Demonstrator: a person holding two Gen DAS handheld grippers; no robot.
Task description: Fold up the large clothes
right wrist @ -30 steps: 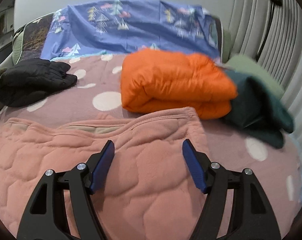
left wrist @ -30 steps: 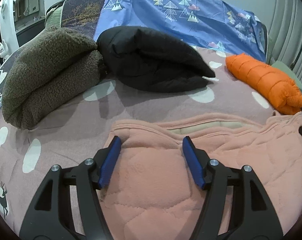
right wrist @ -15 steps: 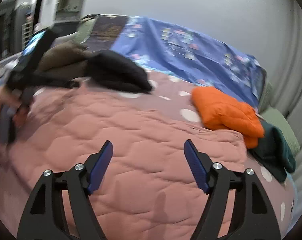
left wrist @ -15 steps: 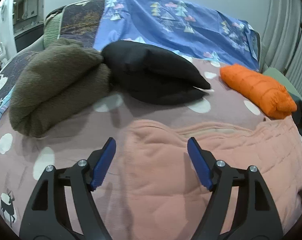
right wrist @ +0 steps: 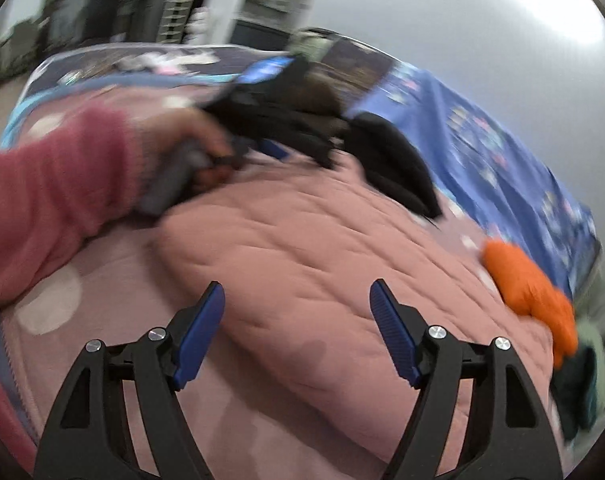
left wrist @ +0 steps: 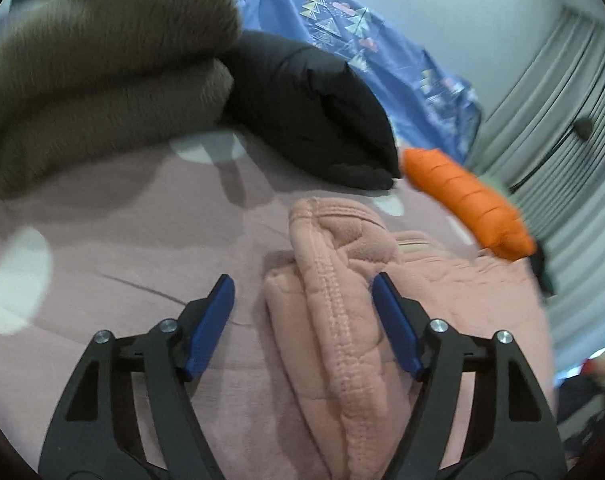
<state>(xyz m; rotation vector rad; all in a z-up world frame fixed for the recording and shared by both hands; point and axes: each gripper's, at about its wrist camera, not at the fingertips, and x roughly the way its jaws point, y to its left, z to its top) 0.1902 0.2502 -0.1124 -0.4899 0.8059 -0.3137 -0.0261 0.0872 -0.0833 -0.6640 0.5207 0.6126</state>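
The left claw [left wrist: 302,320] is released, its blue fingers spread wide, and the thick stitched edge of the pink quilted garment [left wrist: 334,320] rises between them without touching either finger. To do this step well, I think the left claw should go a little lower and forward, so that both layers of the rolled edge sit deep between the fingers before it clenches. A shallow bite can slip off such soft, thick cloth.

The right claw [right wrist: 298,320] is also released and holds nothing. The pink quilted garment [right wrist: 322,248] lies on the bed [right wrist: 46,308] under and in front of it, spreading to the right. Ahead and to the left of the right claw, the person's left hand [right wrist: 182,136] holds the other tool at the garment's far edge.
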